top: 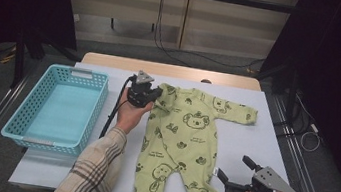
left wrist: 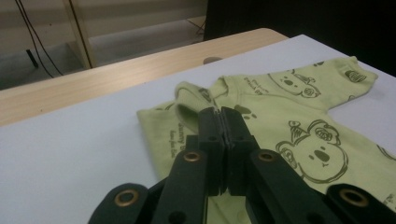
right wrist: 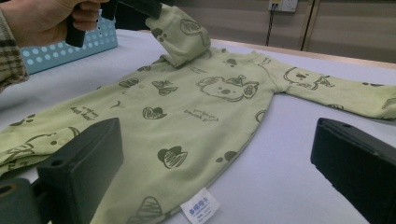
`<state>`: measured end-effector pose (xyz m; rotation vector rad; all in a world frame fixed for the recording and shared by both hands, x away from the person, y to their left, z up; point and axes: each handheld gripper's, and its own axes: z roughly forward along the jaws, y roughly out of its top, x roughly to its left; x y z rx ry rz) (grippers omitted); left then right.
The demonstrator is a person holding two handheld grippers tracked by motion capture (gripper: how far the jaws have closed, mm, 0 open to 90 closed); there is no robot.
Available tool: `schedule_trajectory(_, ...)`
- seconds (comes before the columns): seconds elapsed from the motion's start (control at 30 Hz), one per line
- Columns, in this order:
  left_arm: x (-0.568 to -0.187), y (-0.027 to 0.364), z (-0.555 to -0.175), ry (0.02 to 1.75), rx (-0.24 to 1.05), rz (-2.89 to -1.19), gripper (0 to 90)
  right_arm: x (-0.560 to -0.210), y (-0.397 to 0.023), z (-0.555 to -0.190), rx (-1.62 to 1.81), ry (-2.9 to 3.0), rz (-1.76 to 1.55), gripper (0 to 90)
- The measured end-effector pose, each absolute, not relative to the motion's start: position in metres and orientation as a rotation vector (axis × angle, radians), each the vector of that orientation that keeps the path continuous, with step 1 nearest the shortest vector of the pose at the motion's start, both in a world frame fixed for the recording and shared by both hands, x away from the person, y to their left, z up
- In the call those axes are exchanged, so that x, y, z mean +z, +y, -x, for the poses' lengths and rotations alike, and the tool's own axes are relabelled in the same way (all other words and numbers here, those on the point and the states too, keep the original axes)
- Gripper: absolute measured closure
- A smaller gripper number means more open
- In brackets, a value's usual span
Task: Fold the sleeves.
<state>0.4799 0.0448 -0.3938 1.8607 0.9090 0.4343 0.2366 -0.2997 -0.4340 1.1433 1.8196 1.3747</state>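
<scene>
My left gripper pinches the green romper's sleeve cuff, hiding its end, above the white tabletop — my right gripper stands spread beside a hem tag whose blue writing is too small to read.

The left gripper is held clamped shut, raised; the right gripper is held wide open, low.

On my feed the baby romper is pale lime green, printed all over with dark olive koala faces, hearts and paw marks. Basket at the left of the frame is light turquoise. White sheet covers the light wood table. Sleeve at the bottom is beige plaid.
</scene>
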Motion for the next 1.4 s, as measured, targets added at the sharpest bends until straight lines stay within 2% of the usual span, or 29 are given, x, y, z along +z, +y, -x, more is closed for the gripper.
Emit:
schedule_trajectory(0.1,-0.389,0.041,-0.480,0.872,0.445,-1.895,88.3,-0.434,-0.300,-0.236,1.374,1.818,-1.146,1.9)
schedule_trajectory(0.13,-0.388,0.036,-0.480,0.886,0.431,-1.854,88.3,-0.434,-0.300,-0.236,1.373,1.818,-1.146,1.9)
schedule_trajectory(0.43,-0.383,0.019,-0.476,0.826,0.405,-1.861,88.3,-0.434,-0.300,-0.236,1.377,1.819,-1.146,1.9)
schedule_trajectory(1.4,-0.403,-0.026,-0.478,0.766,0.356,-1.964,88.0,-0.434,-0.299,-0.236,1.388,1.819,-1.148,1.9)
